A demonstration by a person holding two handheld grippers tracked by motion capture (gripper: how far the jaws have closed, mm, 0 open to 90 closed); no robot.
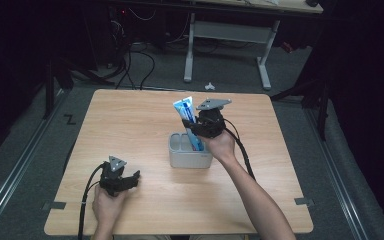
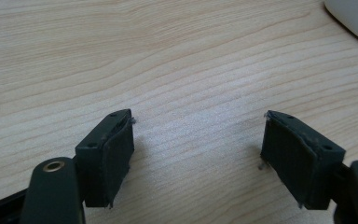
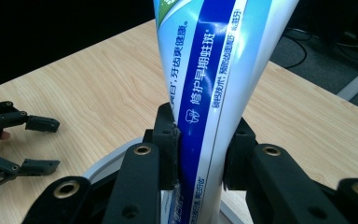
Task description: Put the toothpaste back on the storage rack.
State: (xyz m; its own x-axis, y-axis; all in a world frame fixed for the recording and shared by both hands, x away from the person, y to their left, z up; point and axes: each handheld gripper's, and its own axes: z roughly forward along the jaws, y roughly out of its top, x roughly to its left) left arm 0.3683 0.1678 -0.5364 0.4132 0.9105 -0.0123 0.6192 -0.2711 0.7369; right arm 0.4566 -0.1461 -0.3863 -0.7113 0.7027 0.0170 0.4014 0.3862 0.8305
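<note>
- High view: right gripper [image 1: 196,131] clamps the toothpaste tube [image 1: 185,112] upright, its lower end inside the grey holder [image 1: 190,159] directly beneath.
- Left gripper [image 1: 125,181], jaws wide and empty, rests well apart.

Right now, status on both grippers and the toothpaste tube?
Right gripper shut on toothpaste tube, upright over grey holder. Left gripper open, empty, low over table. Nothing in the way.
</note>
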